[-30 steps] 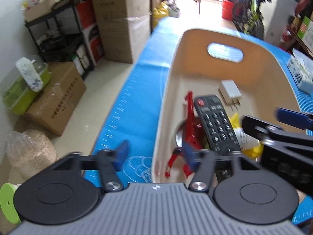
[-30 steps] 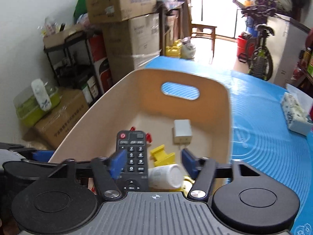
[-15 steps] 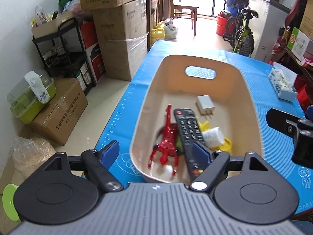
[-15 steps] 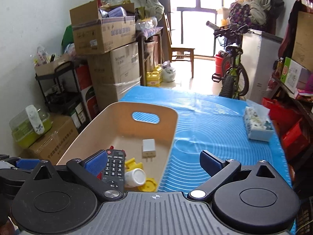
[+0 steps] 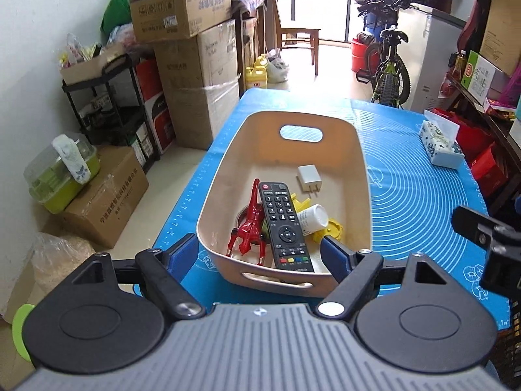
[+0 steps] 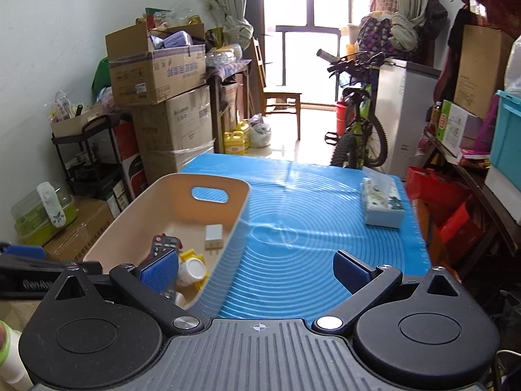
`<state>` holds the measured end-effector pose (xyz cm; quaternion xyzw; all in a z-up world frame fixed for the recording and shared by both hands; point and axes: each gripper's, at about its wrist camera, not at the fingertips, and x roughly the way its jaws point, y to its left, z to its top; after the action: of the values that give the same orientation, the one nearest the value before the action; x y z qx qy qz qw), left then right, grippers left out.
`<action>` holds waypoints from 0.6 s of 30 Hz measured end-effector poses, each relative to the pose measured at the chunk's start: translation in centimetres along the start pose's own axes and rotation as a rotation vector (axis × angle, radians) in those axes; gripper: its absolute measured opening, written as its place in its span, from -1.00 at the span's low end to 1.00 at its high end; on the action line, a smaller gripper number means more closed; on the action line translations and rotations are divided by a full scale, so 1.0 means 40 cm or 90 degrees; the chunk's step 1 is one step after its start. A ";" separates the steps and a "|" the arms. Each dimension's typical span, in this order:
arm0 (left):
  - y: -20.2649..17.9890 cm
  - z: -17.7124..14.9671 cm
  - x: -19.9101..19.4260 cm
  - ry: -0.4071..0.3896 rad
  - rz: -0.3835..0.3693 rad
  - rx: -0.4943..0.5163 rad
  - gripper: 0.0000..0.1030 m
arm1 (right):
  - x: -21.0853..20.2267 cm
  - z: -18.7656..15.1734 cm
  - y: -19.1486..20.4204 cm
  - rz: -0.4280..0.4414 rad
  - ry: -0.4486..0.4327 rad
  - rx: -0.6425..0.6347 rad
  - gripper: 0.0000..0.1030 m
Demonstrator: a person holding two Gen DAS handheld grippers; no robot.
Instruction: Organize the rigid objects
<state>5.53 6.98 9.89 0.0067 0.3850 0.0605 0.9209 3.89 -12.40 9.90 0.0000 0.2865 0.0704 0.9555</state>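
A beige bin (image 5: 363, 176) stands on the blue mat (image 5: 420, 195). It holds a black remote (image 5: 283, 224), a red figure (image 5: 249, 224), a white charger (image 5: 308, 176), a white bottle (image 5: 312, 216) and yellow pieces (image 5: 329, 231). My left gripper (image 5: 260, 255) is open and empty, above the bin's near end. My right gripper (image 6: 257, 273) is open and empty, over the mat to the right of the bin (image 6: 234, 228). The remote (image 6: 162, 244), charger (image 6: 213, 234) and bottle (image 6: 192, 270) show in the right wrist view.
A tissue pack (image 6: 382, 207) lies at the mat's far right, also in the left wrist view (image 5: 441, 145). Cardboard boxes (image 5: 198, 81), a black shelf (image 5: 107, 104) and a green container (image 5: 62, 176) stand left of the table. A bicycle (image 6: 358, 133) stands beyond it.
Both grippers have pulled back and up from the bin and opened wider. The right gripper has swung to the right, over the mat. The bin's contents have not moved.
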 end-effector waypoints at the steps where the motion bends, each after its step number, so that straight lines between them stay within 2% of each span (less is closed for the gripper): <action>1: -0.006 -0.004 -0.009 -0.003 0.001 0.002 0.59 | -0.010 -0.008 -0.009 -0.003 -0.001 0.000 0.95; 12: -0.091 -0.078 -0.061 -0.022 -0.026 0.033 0.59 | -0.094 -0.108 -0.094 -0.019 -0.006 0.030 0.95; 18: -0.124 -0.120 -0.069 -0.035 -0.035 0.036 0.59 | -0.119 -0.164 -0.102 -0.033 -0.010 0.013 0.95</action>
<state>0.72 1.55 8.18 0.0241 0.3608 0.0237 0.9320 -3.06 -17.34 6.86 0.0030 0.2794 0.0428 0.9592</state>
